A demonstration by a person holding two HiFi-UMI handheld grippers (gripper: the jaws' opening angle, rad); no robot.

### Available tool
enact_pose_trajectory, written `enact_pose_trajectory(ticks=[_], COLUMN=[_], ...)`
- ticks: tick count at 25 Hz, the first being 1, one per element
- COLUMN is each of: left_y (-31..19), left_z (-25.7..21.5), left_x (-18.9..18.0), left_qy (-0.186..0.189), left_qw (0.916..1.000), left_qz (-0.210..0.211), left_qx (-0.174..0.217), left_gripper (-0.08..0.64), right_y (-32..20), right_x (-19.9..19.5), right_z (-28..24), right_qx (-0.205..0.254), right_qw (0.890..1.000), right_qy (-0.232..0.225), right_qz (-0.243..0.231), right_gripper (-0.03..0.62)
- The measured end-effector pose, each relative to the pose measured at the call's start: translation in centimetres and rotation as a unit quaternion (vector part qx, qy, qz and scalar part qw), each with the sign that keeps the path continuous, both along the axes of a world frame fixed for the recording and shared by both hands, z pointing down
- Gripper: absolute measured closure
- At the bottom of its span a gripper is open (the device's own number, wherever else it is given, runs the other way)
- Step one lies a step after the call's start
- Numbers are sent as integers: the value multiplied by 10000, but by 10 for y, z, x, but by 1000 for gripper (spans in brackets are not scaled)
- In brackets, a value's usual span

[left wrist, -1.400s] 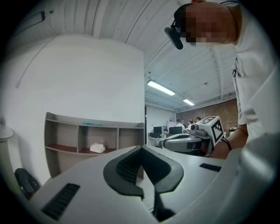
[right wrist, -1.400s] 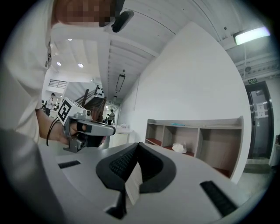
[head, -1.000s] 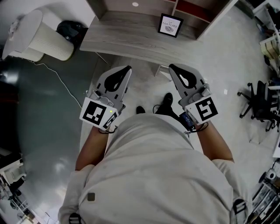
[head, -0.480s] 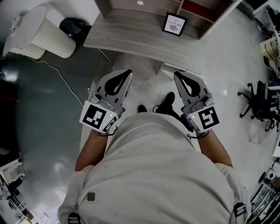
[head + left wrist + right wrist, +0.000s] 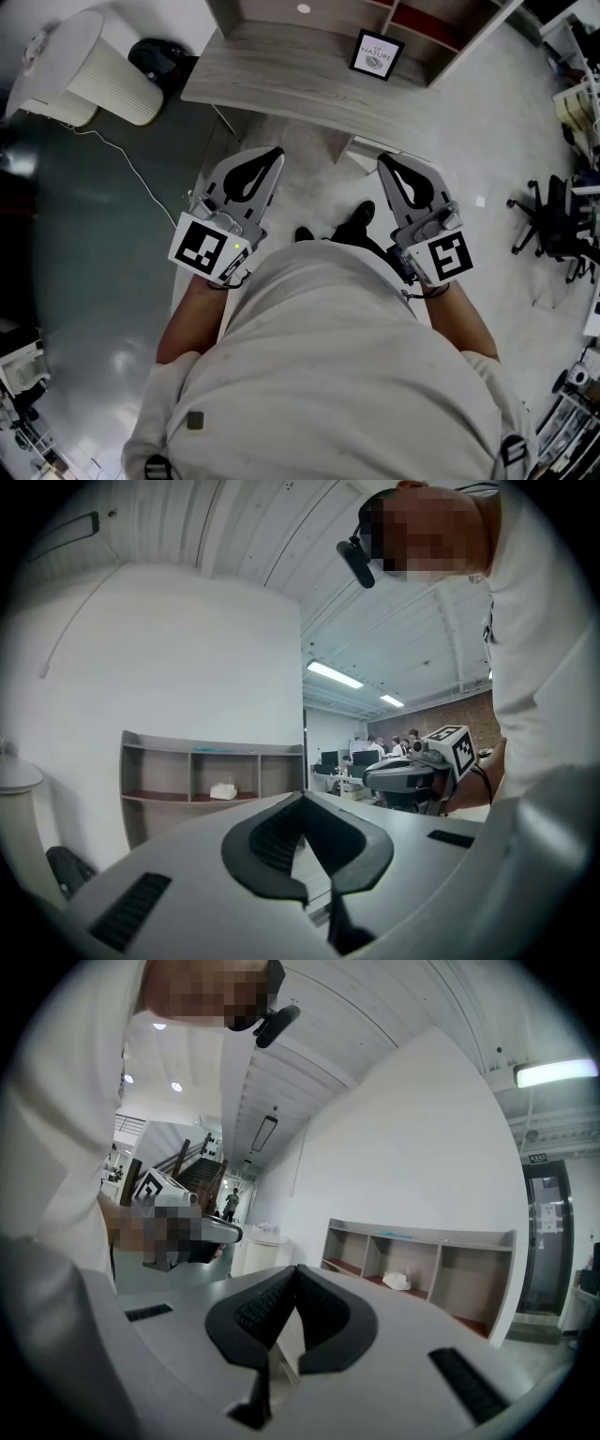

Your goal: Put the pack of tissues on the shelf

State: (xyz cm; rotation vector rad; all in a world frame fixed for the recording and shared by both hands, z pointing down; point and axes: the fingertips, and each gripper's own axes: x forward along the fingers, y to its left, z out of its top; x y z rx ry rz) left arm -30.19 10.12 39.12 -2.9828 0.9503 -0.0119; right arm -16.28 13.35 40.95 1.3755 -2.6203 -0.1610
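A white pack of tissues (image 5: 222, 791) (image 5: 397, 1281) lies in the middle compartment of a grey wooden shelf (image 5: 192, 761) (image 5: 441, 1246) against the white wall. From the head view I see only the shelf's top (image 5: 281, 70), and the pack is hidden under it. My left gripper (image 5: 275, 152) (image 5: 302, 797) and right gripper (image 5: 383, 159) (image 5: 298, 1267) are held side by side before the person's body, well short of the shelf. Both are shut, with nothing between the fingers.
A framed picture (image 5: 377, 54) stands on the shelf top. A white ribbed bin (image 5: 94, 80), a black object (image 5: 155, 61) and a cable (image 5: 141, 192) lie to the left. An office chair (image 5: 553, 225) stands at the right. People sit at desks (image 5: 375, 757) far behind.
The shelf has slid slightly up and right in the head view. The right gripper has drifted a little down and right. Both grippers stay shut and empty.
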Motion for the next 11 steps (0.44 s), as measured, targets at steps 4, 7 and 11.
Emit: enact_pose_trajectory(ticks=[4,7,11], left_y=[-3,-6,-9], left_z=[-1,-2,-3], left_x=[-5,-8,-8], left_qy=[-18,4,18], left_qw=[10000,9999,9999], left_qz=[-48,-95,-122], left_qx=[18,33,54], left_gripper=[545,545,544], right_y=[-3,-7,-12], right_x=[-3,-5,-7], right_z=[-2,-5,-8], right_qx=[113,282,288], right_qw=[9999,9995,9994], right_qy=[-20,-11,-39], right_qz=[-70,-171,-195], right_gripper=[572,572,572])
